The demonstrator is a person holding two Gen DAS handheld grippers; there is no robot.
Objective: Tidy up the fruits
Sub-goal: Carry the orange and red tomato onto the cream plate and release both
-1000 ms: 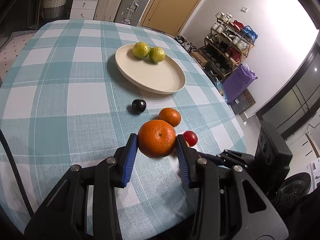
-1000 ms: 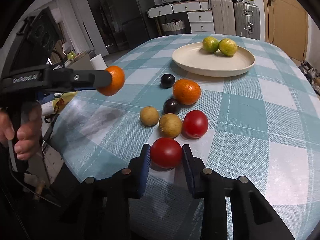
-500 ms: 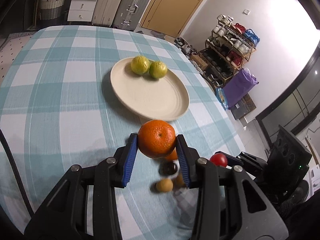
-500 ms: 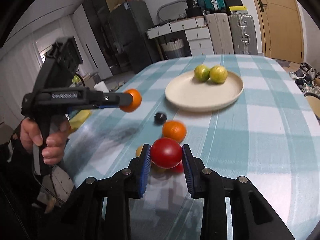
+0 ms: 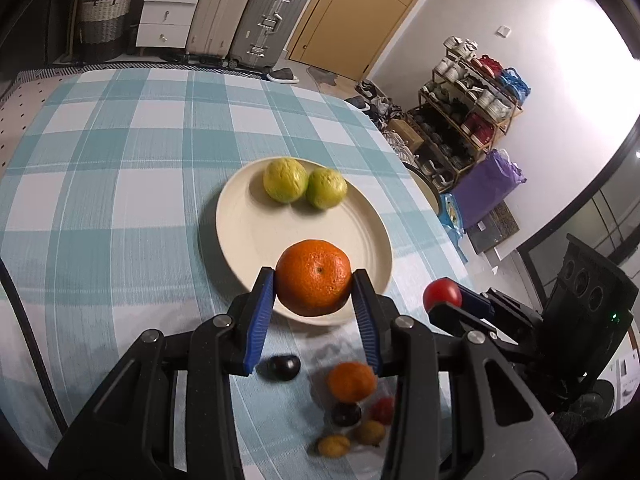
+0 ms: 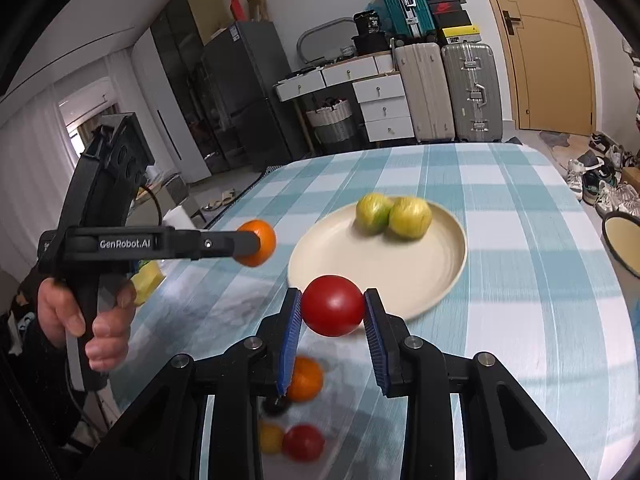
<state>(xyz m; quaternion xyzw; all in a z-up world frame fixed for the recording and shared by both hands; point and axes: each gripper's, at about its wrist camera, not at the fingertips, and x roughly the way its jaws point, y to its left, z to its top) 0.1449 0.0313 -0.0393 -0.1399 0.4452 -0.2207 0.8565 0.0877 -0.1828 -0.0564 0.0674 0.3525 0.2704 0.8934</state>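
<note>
My left gripper (image 5: 314, 304) is shut on a large orange (image 5: 313, 282), held in the air over the near rim of the cream plate (image 5: 256, 236). Two green citrus fruits (image 5: 285, 179) lie at the plate's far side. My right gripper (image 6: 331, 320) is shut on a red tomato (image 6: 332, 306), raised just short of the plate (image 6: 400, 276). In the right wrist view the left gripper (image 6: 256, 242) shows from the side with its orange (image 6: 260, 243), a hand on its handle. Loose fruit remains on the cloth below: a smaller orange (image 5: 351, 381), dark plums (image 5: 284, 367), a tomato (image 6: 303, 442).
The table wears a teal and white checked cloth (image 5: 120, 184). Its right edge drops to a floor with a shoe rack (image 5: 468, 108) and a purple bag (image 5: 488, 184). Suitcases (image 6: 448, 92) and drawers stand beyond the far end. A bowl (image 6: 624, 240) sits off the right side.
Both grippers rose and travelled forward towards the plate, each carrying its fruit. The loose fruit pile now lies beneath and behind them.
</note>
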